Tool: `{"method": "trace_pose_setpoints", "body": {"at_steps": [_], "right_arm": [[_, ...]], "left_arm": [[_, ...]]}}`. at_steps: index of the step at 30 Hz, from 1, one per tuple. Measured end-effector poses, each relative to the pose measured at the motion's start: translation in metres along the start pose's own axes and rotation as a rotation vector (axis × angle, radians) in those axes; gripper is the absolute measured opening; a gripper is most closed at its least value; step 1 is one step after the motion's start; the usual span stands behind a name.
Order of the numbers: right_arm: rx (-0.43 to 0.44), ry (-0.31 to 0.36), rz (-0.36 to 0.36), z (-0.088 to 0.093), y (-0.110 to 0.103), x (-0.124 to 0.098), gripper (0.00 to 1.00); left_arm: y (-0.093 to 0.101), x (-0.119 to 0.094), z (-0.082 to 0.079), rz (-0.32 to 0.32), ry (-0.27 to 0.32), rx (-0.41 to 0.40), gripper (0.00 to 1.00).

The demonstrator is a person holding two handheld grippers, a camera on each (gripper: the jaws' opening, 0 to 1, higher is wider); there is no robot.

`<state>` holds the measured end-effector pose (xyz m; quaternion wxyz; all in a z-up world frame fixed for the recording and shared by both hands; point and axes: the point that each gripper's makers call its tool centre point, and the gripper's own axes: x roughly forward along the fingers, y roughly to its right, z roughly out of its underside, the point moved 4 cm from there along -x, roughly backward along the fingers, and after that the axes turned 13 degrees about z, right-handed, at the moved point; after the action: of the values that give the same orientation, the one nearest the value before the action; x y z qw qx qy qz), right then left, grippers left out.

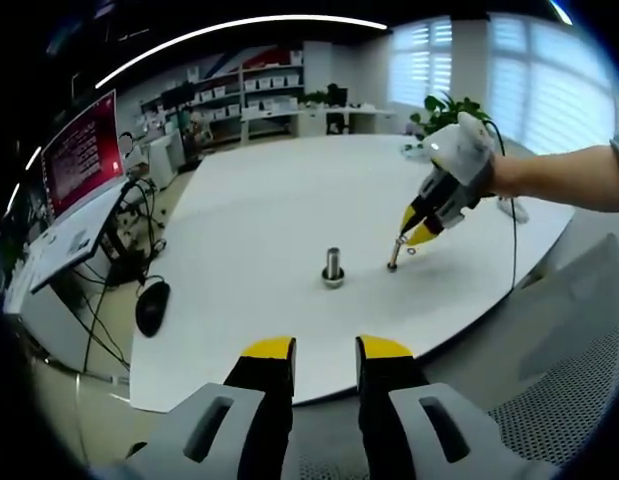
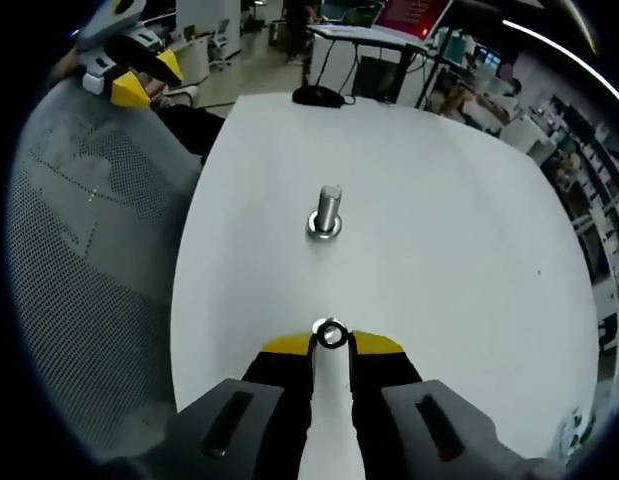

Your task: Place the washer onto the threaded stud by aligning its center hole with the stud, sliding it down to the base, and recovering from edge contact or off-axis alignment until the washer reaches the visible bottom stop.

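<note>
A short threaded stud (image 1: 333,264) (image 2: 328,212) stands upright on its round base near the middle of the white table (image 1: 259,200) (image 2: 439,230). A small metal washer (image 2: 331,335) sits between the yellow tips of my right gripper (image 2: 331,343) (image 1: 417,232), which is shut on it. It hangs low over the table, in front of the stud and apart from it. In the left gripper view a person's arm brings that gripper in from the right, tips pointing down to the right of the stud. My left gripper (image 1: 326,352) (image 2: 137,80) is open and holds nothing, back off the table's near edge.
A black mouse (image 1: 152,305) (image 2: 319,96) lies at the table's edge. A lit red screen (image 1: 84,155) stands on a side desk with cables. A grey mesh chair (image 1: 574,370) (image 2: 89,250) is beside the table. A plant (image 1: 451,108) stands at the far side.
</note>
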<state>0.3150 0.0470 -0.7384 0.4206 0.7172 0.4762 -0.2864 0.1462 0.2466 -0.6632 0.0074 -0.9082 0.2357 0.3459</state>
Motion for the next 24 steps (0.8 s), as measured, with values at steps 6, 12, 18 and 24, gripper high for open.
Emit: {"method": "trace_pose_setpoints", "body": {"at_steps": [6,12,18,24], "right_arm": [[-0.006,-0.007,-0.011,-0.003,-0.001,0.004,0.15],[-0.004,-0.015,-0.018,-0.006,-0.002,0.007,0.15],[-0.010,-0.036,-0.031,-0.004,-0.003,0.010,0.15],[-0.024,-0.058,-0.038,-0.002,-0.005,0.017,0.15]], "left_arm": [[0.000,0.000,0.000,0.000,0.001,0.001,0.22],[0.000,0.000,0.000,-0.001,0.003,0.001,0.22],[0.000,0.000,0.000,-0.001,0.003,0.000,0.22],[0.000,0.000,0.000,-0.002,0.004,-0.001,0.22]]}}
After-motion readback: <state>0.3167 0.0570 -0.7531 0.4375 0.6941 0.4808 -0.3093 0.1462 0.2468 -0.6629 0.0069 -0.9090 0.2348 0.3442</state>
